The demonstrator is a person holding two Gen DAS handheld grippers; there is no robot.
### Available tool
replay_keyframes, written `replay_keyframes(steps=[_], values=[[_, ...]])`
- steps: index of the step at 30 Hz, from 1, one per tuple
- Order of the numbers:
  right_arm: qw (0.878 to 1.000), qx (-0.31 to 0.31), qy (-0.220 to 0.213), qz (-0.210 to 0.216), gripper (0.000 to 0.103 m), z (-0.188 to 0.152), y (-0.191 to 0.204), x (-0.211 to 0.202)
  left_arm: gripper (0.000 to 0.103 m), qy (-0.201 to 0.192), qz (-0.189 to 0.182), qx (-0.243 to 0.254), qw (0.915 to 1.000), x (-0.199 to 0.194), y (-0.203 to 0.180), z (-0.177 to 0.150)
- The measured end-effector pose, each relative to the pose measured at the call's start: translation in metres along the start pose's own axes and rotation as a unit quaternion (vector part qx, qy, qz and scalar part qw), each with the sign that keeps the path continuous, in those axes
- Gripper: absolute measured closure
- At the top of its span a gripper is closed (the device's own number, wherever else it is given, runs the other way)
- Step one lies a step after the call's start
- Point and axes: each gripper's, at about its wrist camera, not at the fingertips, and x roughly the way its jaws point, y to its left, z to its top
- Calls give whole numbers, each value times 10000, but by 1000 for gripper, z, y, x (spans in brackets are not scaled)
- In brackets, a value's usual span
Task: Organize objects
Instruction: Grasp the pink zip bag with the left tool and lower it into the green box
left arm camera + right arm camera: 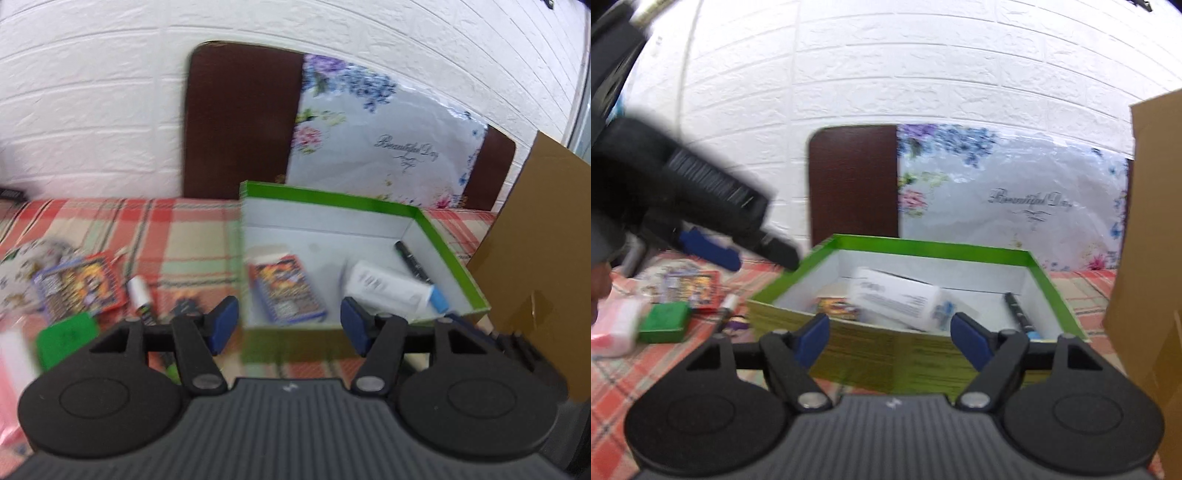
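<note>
A green-rimmed white box [448,240] [923,249] sits on the plaid tablecloth. Inside lie a colourful card pack [286,291] [836,308], a white tube with a blue cap [395,290] [899,299] and a black marker [412,262] [1019,314]. Left of the box lie a second card pack [79,286] [692,288], a white marker [140,299] [727,306] and a green block [66,338] [665,321]. My left gripper [290,325] is open and empty just before the box; it also shows in the right wrist view [738,254]. My right gripper [890,339] is open and empty at the box's near wall.
A brown cardboard box [535,236] [1152,240] stands close on the right. A floral bag [373,140] [1008,199] and a dark brown board [240,122] lean on the white brick wall behind. A pink-white object [613,328] lies far left.
</note>
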Motion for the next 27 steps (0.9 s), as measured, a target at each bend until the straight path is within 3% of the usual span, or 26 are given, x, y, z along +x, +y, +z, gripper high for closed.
replay_keyframes(steps=[2, 6, 11, 17, 22, 27], values=[[9999, -78, -15, 113, 31, 9, 5, 1, 40, 54, 158, -144, 9998, -12, 20, -10], [9977, 229, 373, 511, 31, 24, 7, 22, 40, 47, 527, -439, 9976, -42, 63, -26], [9970, 471, 601, 93, 31, 28, 1, 46, 39, -54, 1088, -901, 9900, -79, 115, -46], [9952, 282, 489, 799, 31, 19, 42, 16, 39, 70, 1593, -1622, 9738, -106, 174, -73], [9769, -246, 968, 1888, 32, 2, 109, 10, 39, 201, 1433, -2290, 9626, -107, 210, -87], [9515, -809, 1440, 2596, 32, -11, 170, 24, 39, 227, 1054, -2382, 9652, -95, 228, -79]])
